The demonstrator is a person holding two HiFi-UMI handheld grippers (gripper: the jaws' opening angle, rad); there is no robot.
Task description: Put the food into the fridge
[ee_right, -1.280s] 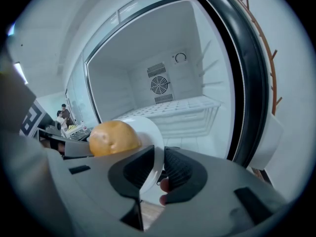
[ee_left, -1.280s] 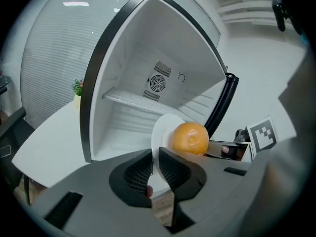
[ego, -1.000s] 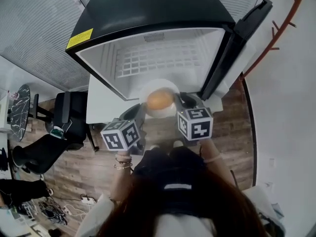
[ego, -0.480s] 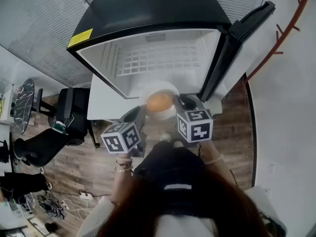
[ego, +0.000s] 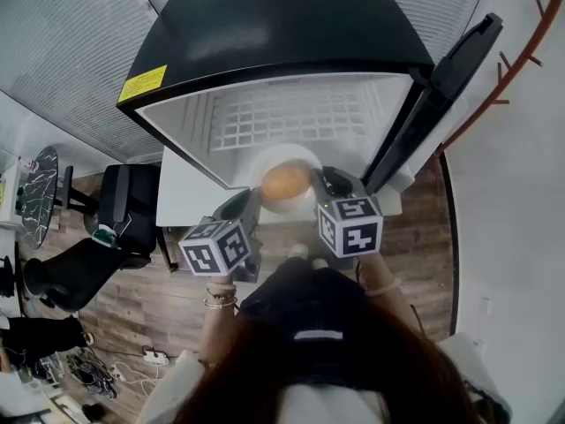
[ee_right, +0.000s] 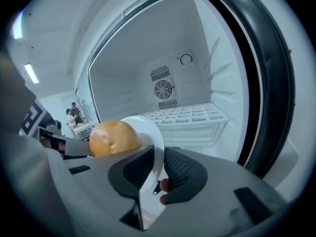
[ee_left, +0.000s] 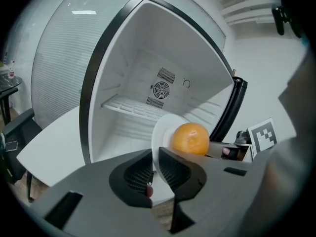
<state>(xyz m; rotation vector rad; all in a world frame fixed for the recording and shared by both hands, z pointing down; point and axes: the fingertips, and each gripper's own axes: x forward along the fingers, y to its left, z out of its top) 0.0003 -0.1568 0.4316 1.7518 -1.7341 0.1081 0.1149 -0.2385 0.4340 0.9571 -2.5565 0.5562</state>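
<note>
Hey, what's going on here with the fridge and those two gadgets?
A person holds a clamp tool in each hand and carries a white plate with a round orange food on it. The left gripper is clamped on the plate's left edge, the right gripper on its right edge. The plate is just in front of the open fridge, whose door stands wide at the right. It is not yet on the wire shelf inside.
</note>
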